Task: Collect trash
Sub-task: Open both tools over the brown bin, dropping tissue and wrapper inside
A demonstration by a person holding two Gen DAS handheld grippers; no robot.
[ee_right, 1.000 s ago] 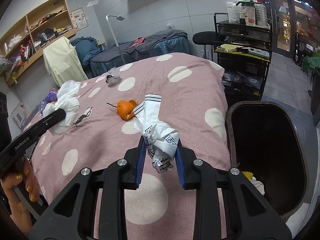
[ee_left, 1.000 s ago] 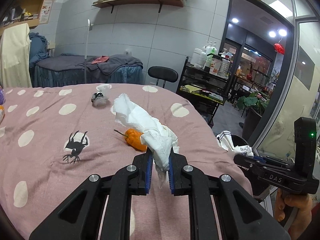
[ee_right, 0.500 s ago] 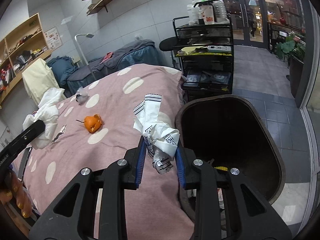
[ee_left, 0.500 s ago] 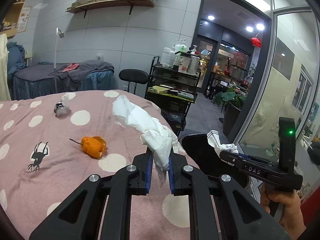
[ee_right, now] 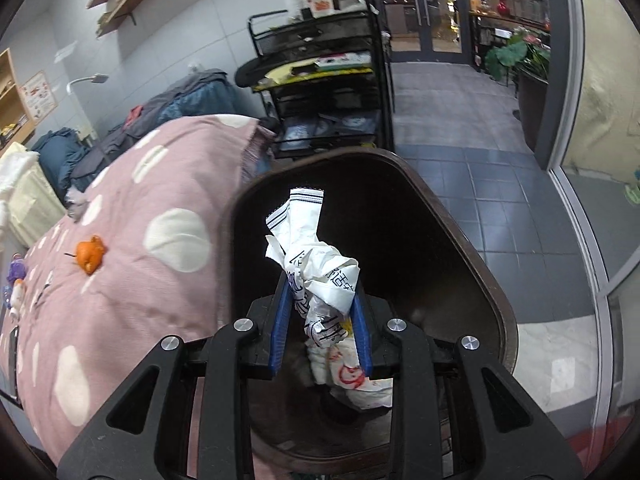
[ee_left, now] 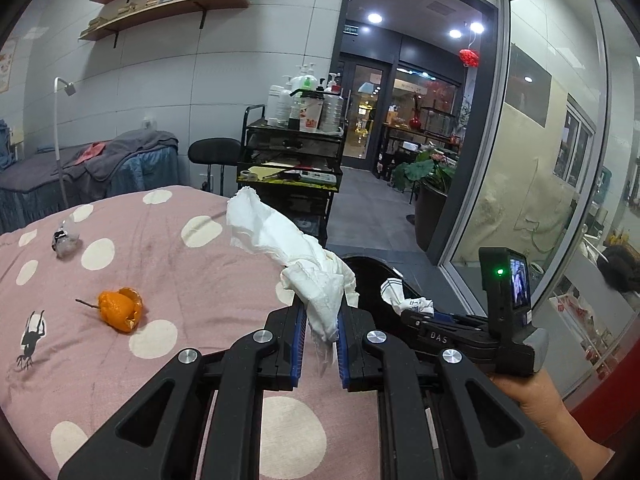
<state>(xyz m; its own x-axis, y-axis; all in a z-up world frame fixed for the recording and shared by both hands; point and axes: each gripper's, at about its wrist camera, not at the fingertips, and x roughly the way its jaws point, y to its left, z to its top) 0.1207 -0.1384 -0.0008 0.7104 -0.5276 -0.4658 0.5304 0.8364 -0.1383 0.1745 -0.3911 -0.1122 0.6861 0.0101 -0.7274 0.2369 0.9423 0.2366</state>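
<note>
Trash run: both grippers loaded, right one poised over the bin.

On the pink spotted bedspread (ee_left: 120, 264), a small clear wrapper (ee_left: 64, 236) is lying far left and an orange peel (ee_left: 120, 310) is sitting nearer the middle, both apart from the grippers. The left gripper (ee_left: 320, 344) is hanging over the bed's edge, jaws clamped tight on a white tissue (ee_left: 304, 268) that is trailing up and leftward. The right gripper (ee_right: 320, 328) is hovering above the open mouth of the dark bin (ee_right: 460, 248), its jaws having just been opening while a crumpled printed wrapper (ee_right: 316, 268) is sitting between the pads, touching both. More white trash is lying inside the bin.
</note>
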